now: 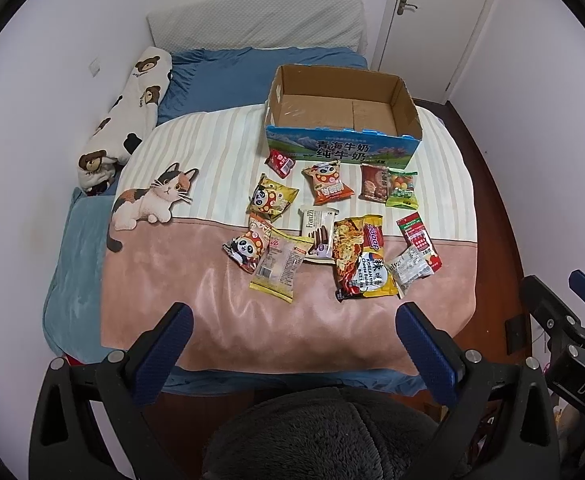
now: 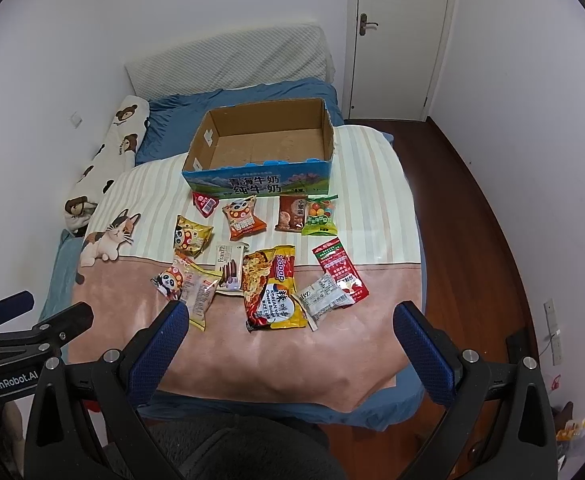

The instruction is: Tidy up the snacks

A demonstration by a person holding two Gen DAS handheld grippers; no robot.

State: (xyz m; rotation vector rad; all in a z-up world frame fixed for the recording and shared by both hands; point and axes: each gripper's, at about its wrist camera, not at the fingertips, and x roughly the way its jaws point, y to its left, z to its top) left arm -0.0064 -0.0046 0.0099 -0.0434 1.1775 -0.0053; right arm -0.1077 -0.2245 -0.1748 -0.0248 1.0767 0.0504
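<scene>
Both the left tongs (image 1: pixel 294 338) and the right tongs (image 2: pixel 292 336) are hovering spread and empty at the bed's (image 1: pixel 228 336) near edge. The snacks (image 1: pixel 358 258) are lying just beyond them, before the empty cardboard box (image 1: pixel 342 96). The noodle packet (image 2: pixel 274 288), its long axis running near to far, is sitting nearest the right tongs.

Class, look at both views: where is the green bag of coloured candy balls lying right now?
The green candy bag lies on the striped blanket, just before the cardboard box's right front corner, touching the brown packet.
</scene>
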